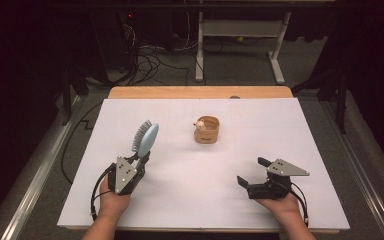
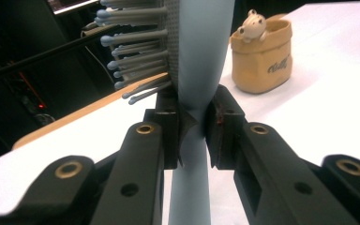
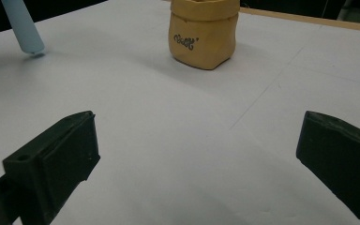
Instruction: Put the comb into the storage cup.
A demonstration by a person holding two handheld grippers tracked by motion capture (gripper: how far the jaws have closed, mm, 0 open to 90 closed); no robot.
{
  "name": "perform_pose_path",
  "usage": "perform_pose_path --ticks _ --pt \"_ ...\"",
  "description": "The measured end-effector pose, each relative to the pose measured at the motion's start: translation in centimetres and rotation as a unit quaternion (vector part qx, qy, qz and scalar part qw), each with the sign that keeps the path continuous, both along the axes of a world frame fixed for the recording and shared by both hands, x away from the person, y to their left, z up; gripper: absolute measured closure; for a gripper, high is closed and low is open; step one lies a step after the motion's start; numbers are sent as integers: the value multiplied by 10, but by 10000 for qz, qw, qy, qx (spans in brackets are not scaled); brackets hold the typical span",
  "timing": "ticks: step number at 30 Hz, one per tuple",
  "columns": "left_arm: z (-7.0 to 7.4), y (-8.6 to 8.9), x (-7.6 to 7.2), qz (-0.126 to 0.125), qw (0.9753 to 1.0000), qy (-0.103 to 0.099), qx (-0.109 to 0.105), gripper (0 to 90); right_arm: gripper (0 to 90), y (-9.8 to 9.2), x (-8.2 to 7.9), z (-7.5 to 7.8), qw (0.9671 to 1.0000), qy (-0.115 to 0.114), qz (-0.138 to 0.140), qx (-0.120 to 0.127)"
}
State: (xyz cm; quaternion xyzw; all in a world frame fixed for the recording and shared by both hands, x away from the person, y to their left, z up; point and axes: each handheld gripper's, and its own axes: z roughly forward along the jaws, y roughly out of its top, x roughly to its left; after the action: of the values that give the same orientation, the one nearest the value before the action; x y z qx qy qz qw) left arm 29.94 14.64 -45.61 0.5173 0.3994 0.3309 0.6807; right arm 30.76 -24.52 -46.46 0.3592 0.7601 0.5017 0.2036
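Item one: my left gripper [image 1: 141, 161], jaws pinching the pale blue hairbrush [image 1: 145, 138] at the neck where handle meets head, one pad on each flat side. In the left gripper view the brush [image 2: 201, 56] rises between the pads, bristles [image 2: 133, 51] pointing off to one side, handle running down past the jaws. The head stands raised above the desk [image 1: 190, 200], tilted away from me, and the handle tip hangs just over the white surface in the right gripper view [image 3: 23, 33]. Item two: my right gripper [image 1: 251, 174], jaws spread wide, holding nothing, low over the desk at my right, well apart from the brush. Item three: a small tan pouch [image 1: 207, 130] standing upright mid-desk, a little bear figure [image 1: 199, 123] peering over its rim, between and beyond my two grippers. Risks, as I judge them: the grip sits on a narrow, smooth neck, so the brush could pivot or slide in the pads if I swing it; carried towards the pouch, the long head could tip that light container over or knock the bear out.
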Motion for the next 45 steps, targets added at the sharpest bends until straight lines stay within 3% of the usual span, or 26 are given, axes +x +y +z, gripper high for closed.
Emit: perform_pose_path --ticks 9,23,45 --pt "2 -4 -3 -155 9996 63 -213 772 0 2 0 0 10000 -8 31 2" --pt "5 -13 -7 -338 9987 111 -362 772 0 9 0 3 9999 -32 59 140" --pt "11 -36 -14 -605 9970 122 -468 772 0 73 2 37 9965 -326 658 390"
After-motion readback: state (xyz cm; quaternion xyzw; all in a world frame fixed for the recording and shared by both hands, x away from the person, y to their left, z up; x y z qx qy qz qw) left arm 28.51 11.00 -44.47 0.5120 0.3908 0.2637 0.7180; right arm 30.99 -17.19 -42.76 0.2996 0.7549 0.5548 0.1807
